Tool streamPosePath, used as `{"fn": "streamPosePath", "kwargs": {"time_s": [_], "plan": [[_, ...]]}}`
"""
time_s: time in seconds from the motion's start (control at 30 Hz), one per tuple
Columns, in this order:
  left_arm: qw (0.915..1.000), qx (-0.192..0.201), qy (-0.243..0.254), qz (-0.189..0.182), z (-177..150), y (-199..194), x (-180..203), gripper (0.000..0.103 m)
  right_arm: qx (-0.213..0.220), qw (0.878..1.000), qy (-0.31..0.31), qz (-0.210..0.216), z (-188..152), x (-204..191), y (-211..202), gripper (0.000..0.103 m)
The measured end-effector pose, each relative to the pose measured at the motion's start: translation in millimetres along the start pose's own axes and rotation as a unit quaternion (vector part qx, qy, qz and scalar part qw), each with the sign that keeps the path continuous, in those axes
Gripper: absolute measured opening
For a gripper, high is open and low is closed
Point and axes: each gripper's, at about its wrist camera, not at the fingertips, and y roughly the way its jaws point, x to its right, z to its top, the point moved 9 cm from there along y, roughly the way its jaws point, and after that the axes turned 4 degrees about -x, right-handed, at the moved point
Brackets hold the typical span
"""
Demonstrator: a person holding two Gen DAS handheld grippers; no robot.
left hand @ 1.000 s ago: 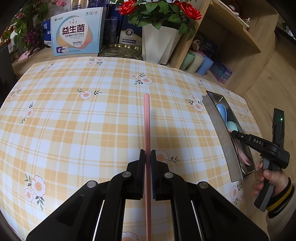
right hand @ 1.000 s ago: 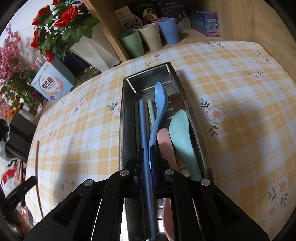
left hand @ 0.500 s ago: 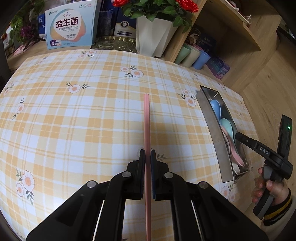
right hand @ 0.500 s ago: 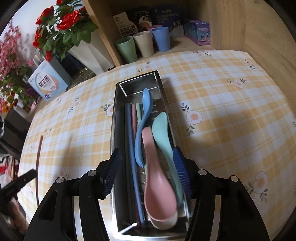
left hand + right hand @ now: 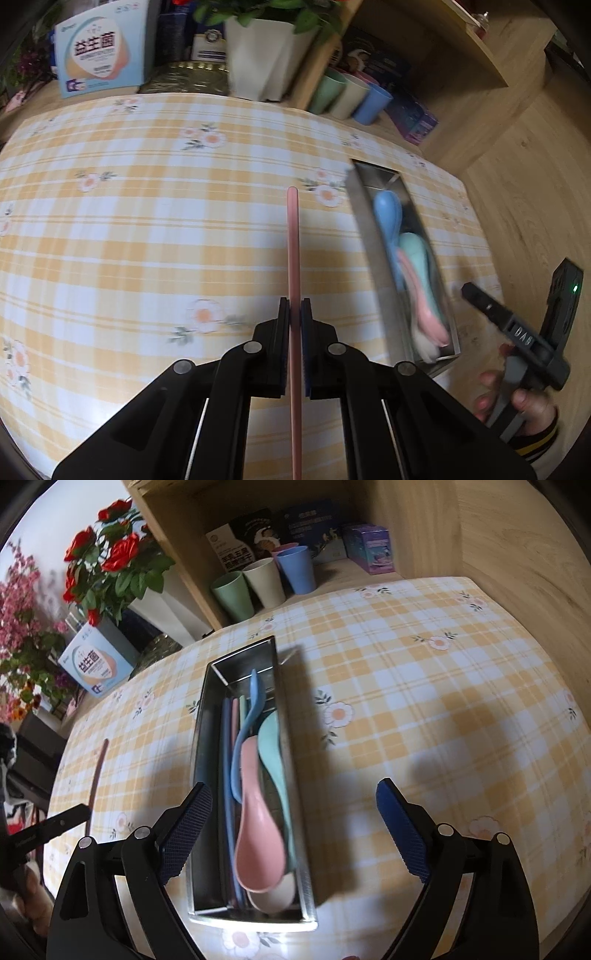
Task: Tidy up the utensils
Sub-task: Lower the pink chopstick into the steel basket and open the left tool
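metal tray (image 5: 365,229) lies lengthwise off to our left gripper's (image 5: 294,334) right | pink chopstick (image 5: 292,236) clamped there, axis near-parallel | our right gripper (image 5: 291,834), jaws just opened wide, empty above tray

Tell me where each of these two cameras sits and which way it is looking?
Left wrist view: sits on the left claw, looking down its fingers across the checked table; the claw is shut on a pink chopstick, and the person's right hand shows.
Right wrist view: sits on the right claw, looking down at the metal tray of spoons; its fingers, just opened wide, hold nothing.
Both views share the tray, the cups and the chopstick.
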Motion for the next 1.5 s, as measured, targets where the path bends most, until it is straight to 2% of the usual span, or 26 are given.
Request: {"fn": "streamPosePath", "kwargs": {"time_s": [0.23, 0.53, 1.0, 1.5], "plan": [[0.9990, -0.018, -0.013, -0.039, 13, 19, 55, 0.006, 0.003, 1.000, 0.010, -0.009, -3, 22, -7, 0.088], [0.9989, -0.018, -0.023, -0.038, 32, 49, 102, 0.006, 0.005, 0.999, 0.036, -0.001, -5, 43, -10, 0.088], [0.9986, -0.044, -0.030, 0.005, 39, 98, 106, 0.006, 0.002, 0.998, 0.066, 0.008, -8, 64, -2, 0.088], [0.9985, -0.049, 0.007, 0.025, 39, 112, 109, 0.006, -0.003, 0.997, 0.071, 0.001, -12, 72, 2, 0.088]]}}
